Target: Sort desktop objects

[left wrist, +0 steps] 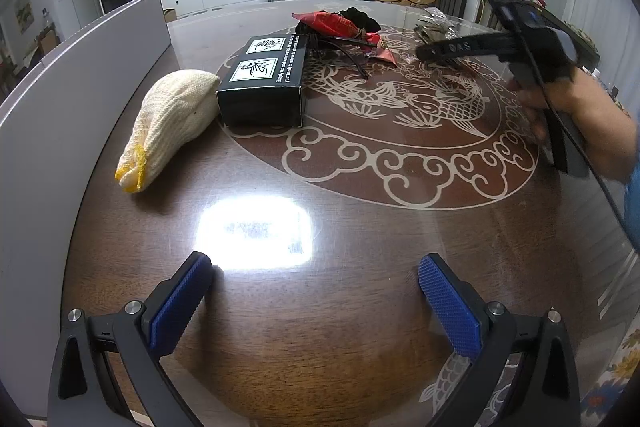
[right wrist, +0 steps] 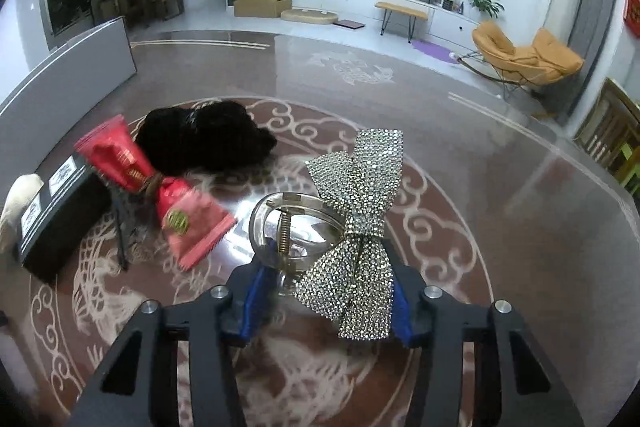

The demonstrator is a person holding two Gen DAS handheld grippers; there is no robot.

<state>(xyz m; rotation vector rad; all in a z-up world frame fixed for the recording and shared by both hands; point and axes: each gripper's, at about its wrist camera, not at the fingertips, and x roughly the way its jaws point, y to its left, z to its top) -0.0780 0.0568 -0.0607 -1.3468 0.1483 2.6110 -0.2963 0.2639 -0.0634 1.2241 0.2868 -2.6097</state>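
The right gripper [right wrist: 326, 297] is clenched on a rhinestone bow hair clip [right wrist: 354, 227], its blue pads squeezing the clip's base, held just above the round table [right wrist: 500, 155]. To carry it well, keep the grip firm and low on the clear clip body (the bow itself is floppy) and lift clear of the red packet [right wrist: 160, 187] and the black scrunchie [right wrist: 208, 137] before moving it to its group. The left gripper [left wrist: 316, 303] hangs released over bare wood. Only the left wrist view shows the knitted glove [left wrist: 168, 123] in full, beside the black box [left wrist: 264, 83], and the person's hand [left wrist: 576, 115].
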